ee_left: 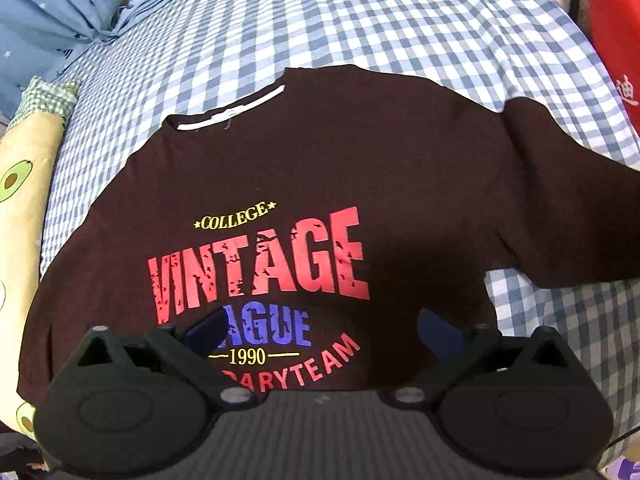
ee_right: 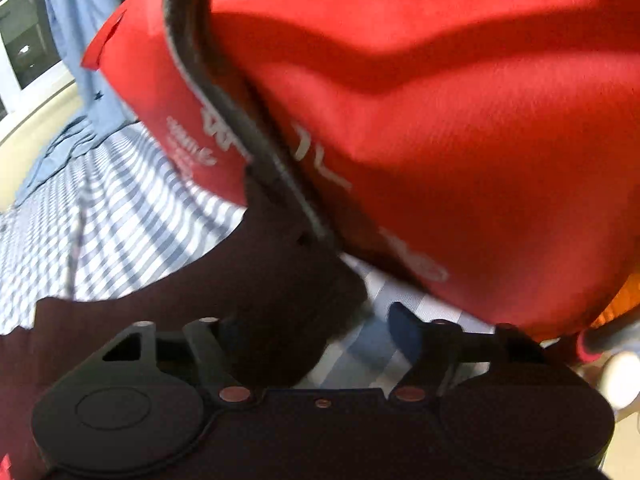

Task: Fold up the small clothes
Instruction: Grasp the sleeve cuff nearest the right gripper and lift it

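Note:
A dark maroon T-shirt (ee_left: 304,168) with a red "VINTAGE" print lies face up and spread flat on the blue-and-white checked bedsheet (ee_left: 360,20). One sleeve (ee_left: 560,200) reaches out to the right. My left gripper (ee_left: 322,328) hovers open over the lower print, nothing between its blue fingers (ee_left: 208,328). In the right wrist view, my right gripper (ee_right: 316,332) stands open low over the sleeve end (ee_right: 280,280). The dark cloth lies between the jaws on the left finger's side. Striped sheet shows between the cloth and the right finger (ee_right: 404,328).
A red bag (ee_right: 460,120) with a black strap (ee_right: 224,92) looms close above the right gripper, and its edge shows as a red bag (ee_left: 612,20). A blue curtain (ee_left: 48,20) and an avocado-print pillow (ee_left: 28,184) border the bed on the left.

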### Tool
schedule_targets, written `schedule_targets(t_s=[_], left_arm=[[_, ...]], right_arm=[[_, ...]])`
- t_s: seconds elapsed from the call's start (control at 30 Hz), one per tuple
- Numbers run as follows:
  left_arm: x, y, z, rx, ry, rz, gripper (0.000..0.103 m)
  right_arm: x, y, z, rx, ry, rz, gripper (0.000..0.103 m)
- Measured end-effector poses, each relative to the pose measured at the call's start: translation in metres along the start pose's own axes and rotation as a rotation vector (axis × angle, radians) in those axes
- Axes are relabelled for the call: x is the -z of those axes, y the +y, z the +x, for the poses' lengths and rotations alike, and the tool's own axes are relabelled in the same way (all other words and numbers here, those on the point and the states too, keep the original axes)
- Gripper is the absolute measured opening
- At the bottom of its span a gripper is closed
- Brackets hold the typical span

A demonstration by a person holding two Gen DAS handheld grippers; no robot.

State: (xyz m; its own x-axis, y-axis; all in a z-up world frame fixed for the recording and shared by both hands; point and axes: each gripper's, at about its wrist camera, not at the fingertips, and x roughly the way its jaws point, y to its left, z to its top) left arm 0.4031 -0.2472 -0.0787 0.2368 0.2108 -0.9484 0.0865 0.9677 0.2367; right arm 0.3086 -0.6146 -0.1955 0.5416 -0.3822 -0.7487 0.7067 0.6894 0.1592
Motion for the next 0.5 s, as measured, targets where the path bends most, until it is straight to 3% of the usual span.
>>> schedule_targets(t_s=[0.07, 0.1, 0.23, 0.5], left_arm=[[-0.002, 0.006, 0.0, -0.007, 0.001, -0.016, 0.102], [-0.002, 0.009, -0.001, -0.008, 0.001, -0.025, 0.102], [-0.001, 0.025, -0.005, -0.014, -0.008, -0.055, 0.102], [0.007, 0.062, -0.01, -0.01, -0.039, -0.085, 0.102]], right_arm=[[-0.003, 0.001, 0.004, 0.017, -0.007, 0.007, 0.055], [-0.003, 0.003, 0.005, 0.026, -0.009, 0.007, 0.038], [-0.001, 0.011, -0.004, 0.037, -0.047, -0.017, 0.014], [-0.009, 0.053, -0.077, -0.011, -0.214, -0.179, 0.008]])
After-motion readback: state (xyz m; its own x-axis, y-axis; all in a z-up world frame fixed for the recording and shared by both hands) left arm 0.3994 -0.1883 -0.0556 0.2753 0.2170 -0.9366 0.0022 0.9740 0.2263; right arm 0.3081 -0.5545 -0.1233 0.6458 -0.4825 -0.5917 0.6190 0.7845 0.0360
